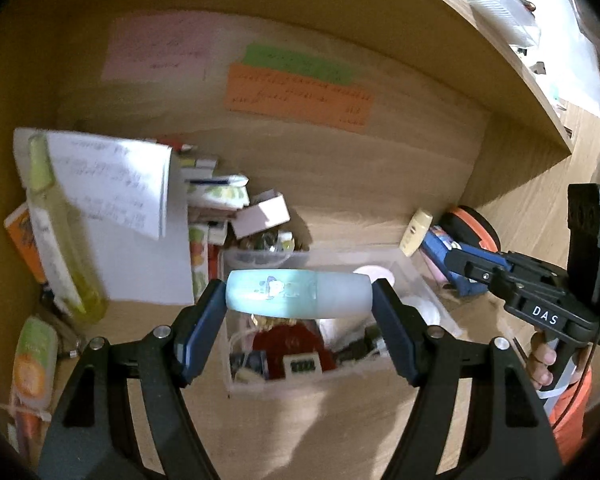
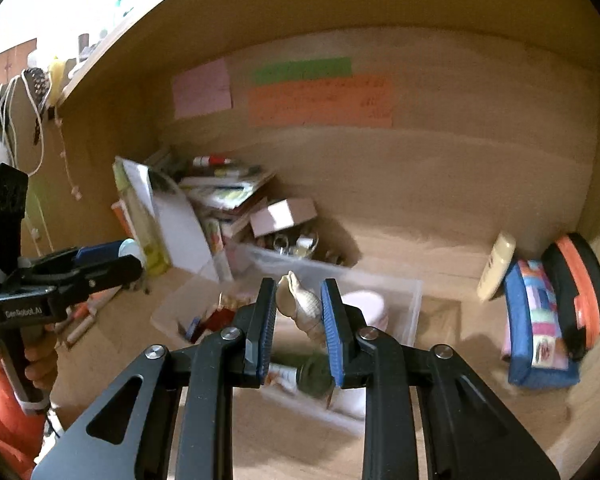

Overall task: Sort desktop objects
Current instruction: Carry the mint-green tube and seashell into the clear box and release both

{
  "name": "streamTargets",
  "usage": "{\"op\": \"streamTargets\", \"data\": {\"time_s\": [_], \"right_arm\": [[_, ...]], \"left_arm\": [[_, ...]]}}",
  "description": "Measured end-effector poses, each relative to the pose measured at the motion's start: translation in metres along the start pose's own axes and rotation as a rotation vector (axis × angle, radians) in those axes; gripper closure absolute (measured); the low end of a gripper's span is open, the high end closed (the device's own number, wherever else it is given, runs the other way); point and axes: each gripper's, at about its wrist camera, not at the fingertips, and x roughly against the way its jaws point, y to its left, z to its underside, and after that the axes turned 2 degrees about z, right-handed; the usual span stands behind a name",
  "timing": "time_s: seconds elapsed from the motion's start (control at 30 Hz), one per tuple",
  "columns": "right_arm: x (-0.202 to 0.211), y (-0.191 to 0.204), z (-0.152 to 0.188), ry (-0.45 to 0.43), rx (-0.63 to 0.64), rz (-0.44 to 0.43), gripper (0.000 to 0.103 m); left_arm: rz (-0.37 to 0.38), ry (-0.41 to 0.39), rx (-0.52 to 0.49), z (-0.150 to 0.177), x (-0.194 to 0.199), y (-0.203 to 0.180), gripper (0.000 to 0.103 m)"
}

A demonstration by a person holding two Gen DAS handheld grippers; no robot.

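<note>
Both grippers grip: left gripper clamps a bottle, right gripper a seashell.

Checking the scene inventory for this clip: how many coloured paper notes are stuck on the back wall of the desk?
3. A pink note on the left, a green strip to its right, and an orange note directly below the green one. No others show; the clutter lies lower and hides none of the wall there.

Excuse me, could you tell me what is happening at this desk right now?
A person is sorting desk clutter with a handheld gripper in each hand. The left gripper holds a pale teal bottle sideways, end to end between its pads. The right gripper is shut on a seashell. Both are held over the clear plastic bin of small items.
</note>
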Motion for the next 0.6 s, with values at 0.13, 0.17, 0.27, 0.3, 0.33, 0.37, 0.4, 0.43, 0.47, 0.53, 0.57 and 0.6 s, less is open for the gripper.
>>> {"op": "streamTargets", "data": {"time_s": [0.13, 0.17, 0.27, 0.3, 0.33, 0.37, 0.4, 0.43, 0.47, 0.53, 0.57, 0.6], "right_arm": [[-0.011, 0.001, -0.008, 0.001, 0.001, 0.006, 0.082], [-0.014, 0.002, -0.008, 0.006, 0.002, 0.007, 0.082], [-0.028, 0.001, -0.005, 0.022, 0.003, 0.031, 0.082], [-0.033, 0.000, -0.004, 0.028, 0.004, 0.050, 0.082], [-0.040, -0.002, -0.002, 0.041, 0.000, 0.050, 0.082], [-0.045, -0.005, 0.000, 0.052, -0.008, 0.047, 0.082], [-0.050, -0.007, 0.003, 0.066, -0.014, 0.049, 0.082], [-0.056, -0.010, 0.006, 0.078, -0.017, 0.052, 0.082], [-0.060, -0.011, 0.009, 0.086, -0.017, 0.057, 0.082], [-0.069, -0.015, 0.015, 0.110, -0.020, 0.058, 0.082], [-0.072, -0.017, 0.017, 0.119, -0.023, 0.052, 0.082], [-0.075, -0.018, 0.020, 0.129, -0.030, 0.044, 0.082]], "left_arm": [[-0.014, 0.015, -0.004, -0.009, -0.017, -0.001, 0.030], [-0.015, 0.019, -0.005, -0.010, -0.021, -0.001, 0.030], [-0.056, 0.017, -0.001, -0.014, -0.037, 0.001, 0.030], [-0.058, 0.022, 0.000, -0.015, -0.043, 0.002, 0.030], [-0.054, 0.036, 0.007, -0.014, -0.050, 0.003, 0.030], [-0.049, 0.053, 0.013, -0.013, -0.058, 0.005, 0.030], [-0.048, 0.065, 0.015, -0.012, -0.064, 0.006, 0.030], [-0.051, 0.080, 0.013, -0.010, -0.072, 0.007, 0.030], [-0.060, 0.096, 0.012, -0.007, -0.080, 0.009, 0.030], [-0.061, 0.126, 0.018, -0.002, -0.092, 0.012, 0.030], [-0.057, 0.138, 0.024, 0.000, -0.097, 0.014, 0.030], [-0.052, 0.150, 0.031, 0.003, -0.102, 0.016, 0.030]]}}
